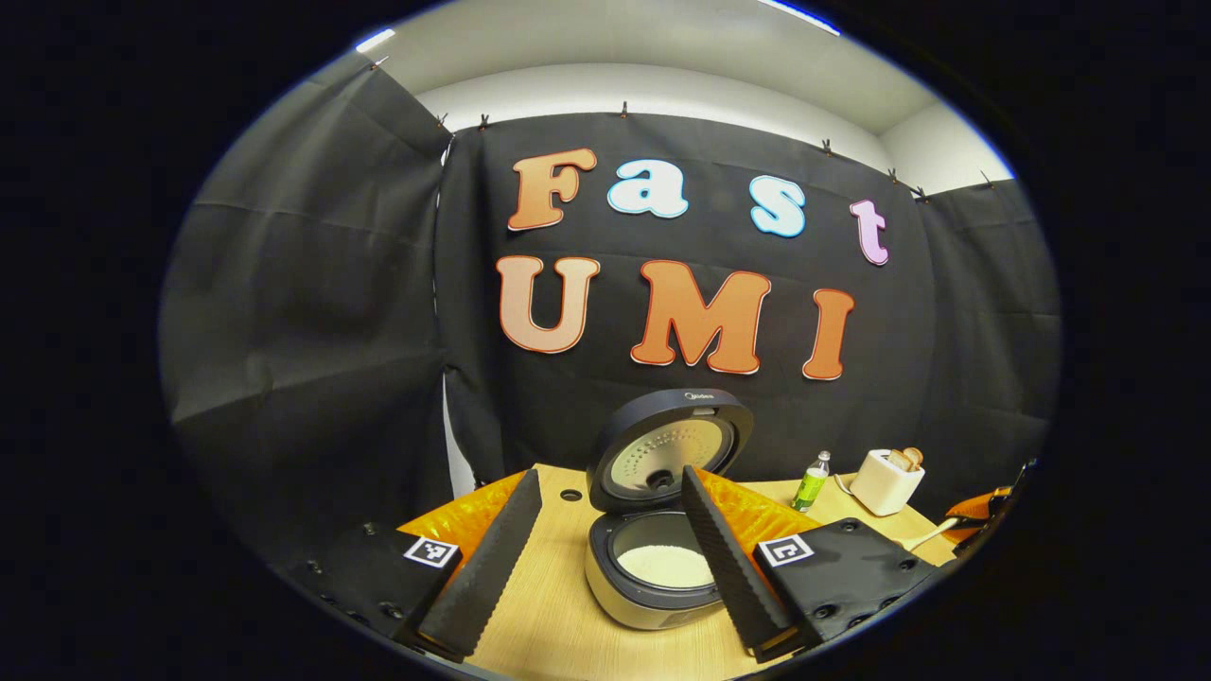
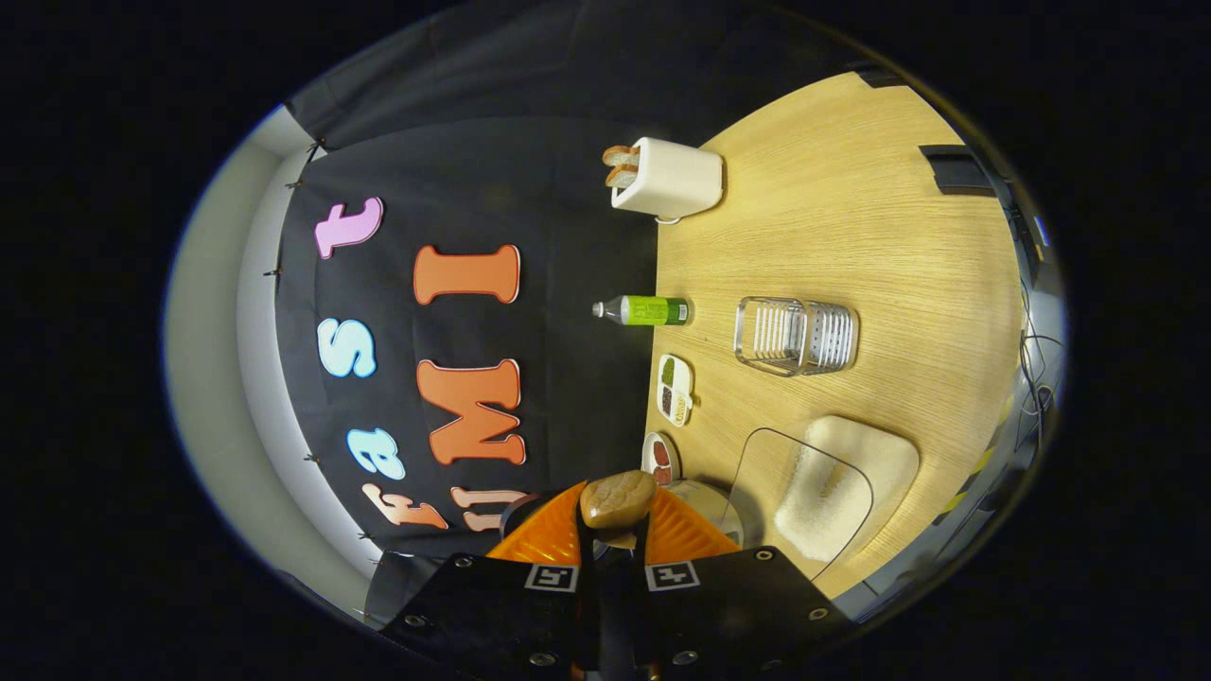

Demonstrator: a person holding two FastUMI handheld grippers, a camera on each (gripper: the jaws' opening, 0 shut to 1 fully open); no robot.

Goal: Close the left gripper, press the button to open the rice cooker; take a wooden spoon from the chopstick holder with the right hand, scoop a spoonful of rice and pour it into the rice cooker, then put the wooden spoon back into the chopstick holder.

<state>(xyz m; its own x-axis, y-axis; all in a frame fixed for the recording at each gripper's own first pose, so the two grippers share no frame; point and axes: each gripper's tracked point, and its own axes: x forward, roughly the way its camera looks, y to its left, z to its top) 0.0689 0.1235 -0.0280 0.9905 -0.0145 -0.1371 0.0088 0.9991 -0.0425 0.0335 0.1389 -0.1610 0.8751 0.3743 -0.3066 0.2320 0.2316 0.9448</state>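
Rice cooker (image 1: 658, 530), 12 o'clock of my left tongs (image 1: 605, 558), lid up, rice inside; those tongs spread open. Right tongs (image 2: 615, 539) clamped on wooden spoon (image 2: 618, 499). Chopstick holder (image 2: 797, 336) at 1 o'clock: I'd lower the spoon upright, handle first

Off-task stuff, right gripper view: white toaster (image 2: 672, 180) with bread in the slots at top center, green bottle (image 2: 645, 310) mid-frame, two little sectioned dishes (image 2: 675, 389) just below it. In the left gripper view the toaster and bottle sit right of center on the wood table (image 1: 539, 605).
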